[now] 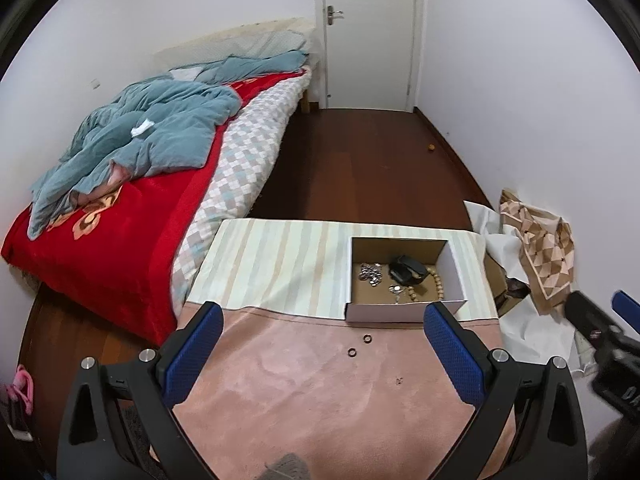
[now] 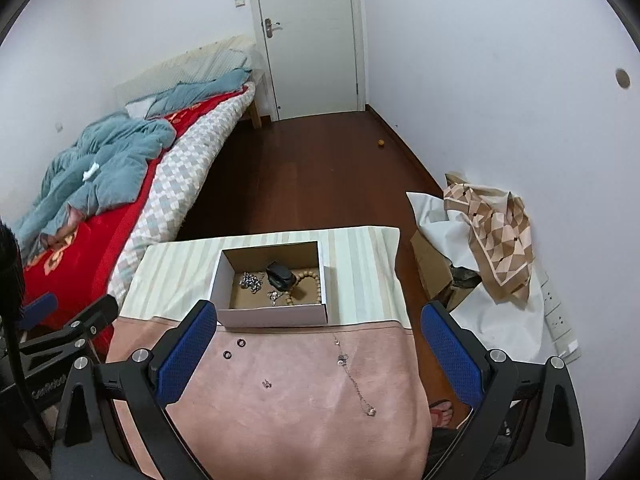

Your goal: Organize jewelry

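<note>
Lower left of the left wrist view: left gripper (image 1: 322, 342), jaws wide, nothing between them, hovering above the pink cloth (image 1: 320, 400) on the desk. Same story in the right wrist view: right gripper (image 2: 318, 344), jaws wide and empty.

Left of centre in the right view: two small dark rings (image 2: 234, 349), lying flat just beside each other, close in front of the cardboard box (image 2: 272, 316). A little further right and lower: a tiny pair of studs (image 2: 266, 383), too small to read in detail. Right of centre: thin chain necklace (image 2: 354, 376), stretched nearly straight, long axis running from near the box down toward the bottom right, pendant end pointing to the lower edge of the frame.

Upper centre: box open on the striped cloth (image 2: 360, 272), already holding a silver cluster (image 2: 251, 281), a dark strap-like item (image 2: 280, 274) and a wooden bead bracelet (image 2: 306, 290).

Likely trouble: rings thin and flat on soft pile, so easily pushed or flicked aside instead of pinched. Chain probably slack when lifted from one end, prone to dragging, snagging the cloth, or catching on the box rim and spilling outside. Pendant end near the desk's front, so a careless tug could pull it over the edge.
</note>
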`<state>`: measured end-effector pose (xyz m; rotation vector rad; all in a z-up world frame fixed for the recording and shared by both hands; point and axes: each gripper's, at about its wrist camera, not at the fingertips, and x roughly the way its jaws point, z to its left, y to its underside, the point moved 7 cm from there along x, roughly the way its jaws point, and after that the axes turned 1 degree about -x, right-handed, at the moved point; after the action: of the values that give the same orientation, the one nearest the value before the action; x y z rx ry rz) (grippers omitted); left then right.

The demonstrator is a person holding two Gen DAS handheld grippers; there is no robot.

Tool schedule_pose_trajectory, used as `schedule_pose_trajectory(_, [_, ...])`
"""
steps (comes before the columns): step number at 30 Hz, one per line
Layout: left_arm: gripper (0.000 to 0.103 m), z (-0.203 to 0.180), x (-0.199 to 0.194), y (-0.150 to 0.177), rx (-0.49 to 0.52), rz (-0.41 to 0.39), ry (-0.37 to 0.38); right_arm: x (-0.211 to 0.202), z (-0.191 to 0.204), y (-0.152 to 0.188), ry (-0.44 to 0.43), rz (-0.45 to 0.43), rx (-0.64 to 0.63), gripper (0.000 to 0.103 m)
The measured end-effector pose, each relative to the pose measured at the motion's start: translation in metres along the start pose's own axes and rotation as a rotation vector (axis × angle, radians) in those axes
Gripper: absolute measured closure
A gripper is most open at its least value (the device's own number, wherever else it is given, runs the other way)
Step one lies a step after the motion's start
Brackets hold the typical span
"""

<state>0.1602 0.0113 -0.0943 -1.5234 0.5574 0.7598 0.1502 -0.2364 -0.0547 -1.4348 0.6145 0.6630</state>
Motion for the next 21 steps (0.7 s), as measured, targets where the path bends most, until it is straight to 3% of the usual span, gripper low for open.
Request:
schedule_pose_trajectory(7, [0.001, 0.018, 0.043, 0.032, -0.036, 0.074, -0.084, 0.066, -0.052, 0.049, 0.079, 0.195, 0.092, 0.0])
schedule_pose_trajectory(11, [0.001, 0.028, 0.081, 0.061, -0.023, 0.159, -0.149, 0.118, -0.063, 0.094, 0.063, 0.327, 0.099, 0.001])
schedule_pose_trajectory(14, [0.001, 0.035, 0.104, 0.081, -0.022, 0.219, -0.184, 0.147, -0.065, 0.123, 0.088, 0.411, 0.068, 0.011])
schedule_pose_trajectory(16, [0.001, 0.039, 0.115, 0.092, -0.022, 0.251, -0.199, 0.156, -0.067, 0.138, 0.089, 0.449, 0.077, 0.026])
schedule_pose_trajectory(20, [0.001, 0.04, 0.131, 0.112, -0.017, 0.302, -0.207, 0.158, -0.072, 0.166, 0.09, 0.483, 0.087, 0.033])
schedule_pose_trajectory(21, [0.001, 0.04, 0.134, 0.117, -0.011, 0.312, -0.209, 0.159, -0.072, 0.171, 0.089, 0.489, 0.087, 0.04])
